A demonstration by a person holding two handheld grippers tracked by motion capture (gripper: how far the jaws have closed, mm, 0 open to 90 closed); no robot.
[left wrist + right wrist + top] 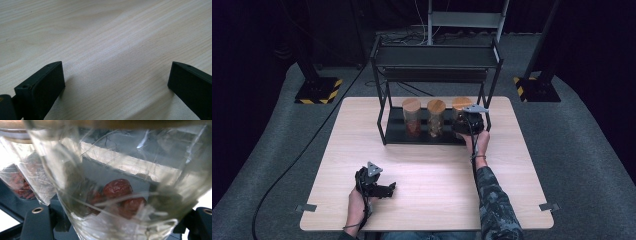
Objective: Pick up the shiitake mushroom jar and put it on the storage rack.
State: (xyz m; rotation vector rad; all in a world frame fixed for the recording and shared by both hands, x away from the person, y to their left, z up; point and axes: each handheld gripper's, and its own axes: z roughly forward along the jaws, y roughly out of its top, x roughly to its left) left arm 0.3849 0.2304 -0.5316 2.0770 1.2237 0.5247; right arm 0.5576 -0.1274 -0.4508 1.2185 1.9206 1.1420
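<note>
Three wood-lidded glass jars side by side on the lower shelf of a black rack (384, 107) at twelve o'clock on a pale wooden table (332, 165). Rightmost jar (460, 106), holding a few dark red fruits, clamped at its glass wall by the right gripper (468, 125), jaws pressed to either side, base just over the shelf's front lip; whether resting or lifted, impossible to tell. Middle jar (436, 117) close at nine o'clock of it, leftmost jar (411, 117) beyond; rack's right post (488, 112) tight at three o'clock, upper shelf overhead. Left gripper (384, 189) low over bare tabletop at seven o'clock, jaws spread wide, nothing between them. Broad open wood from the rack's front edge to the near table edge.
</note>
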